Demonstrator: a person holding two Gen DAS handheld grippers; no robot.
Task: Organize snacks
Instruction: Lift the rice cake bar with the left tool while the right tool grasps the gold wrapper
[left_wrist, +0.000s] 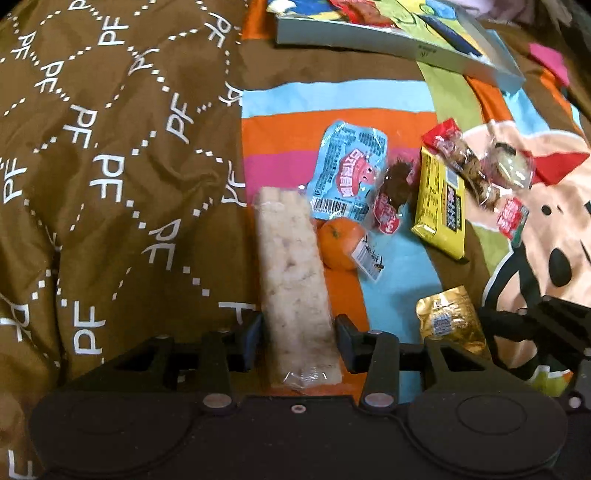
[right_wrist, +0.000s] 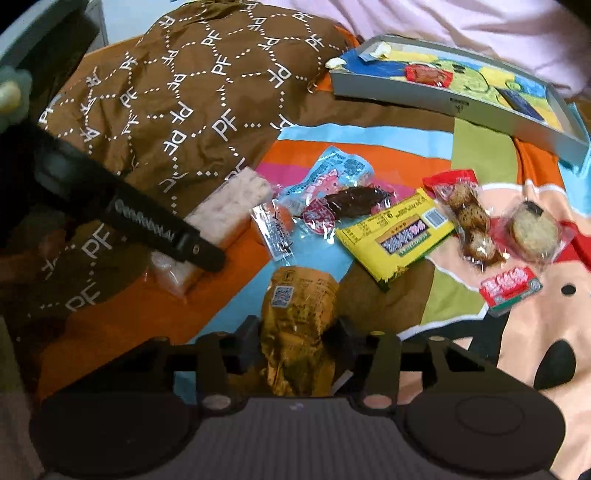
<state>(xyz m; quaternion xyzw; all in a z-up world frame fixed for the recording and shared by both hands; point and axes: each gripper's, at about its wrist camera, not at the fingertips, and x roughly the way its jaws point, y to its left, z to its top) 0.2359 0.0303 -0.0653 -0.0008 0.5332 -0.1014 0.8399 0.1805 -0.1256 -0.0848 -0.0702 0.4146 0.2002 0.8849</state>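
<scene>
A long pale rice-cracker bar in clear wrap (left_wrist: 295, 280) lies on the striped bedspread (left_wrist: 399, 288), left of the small orange mandarin (left_wrist: 340, 242); the shallow grey cardboard tray (left_wrist: 388, 40) sits behind.

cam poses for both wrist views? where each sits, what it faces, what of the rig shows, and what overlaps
Left wrist: on the left gripper, angled down at the bedspread; its fingers straddle the rice cracker bar; right gripper's tip at right edge.
Right wrist: on the right gripper, angled down; fingers flank the gold packet; left gripper's finger crosses at left.
Shared: cracker bar, gold packet, orange, yellow bar, blue packet, tray, brown quilt.
</scene>
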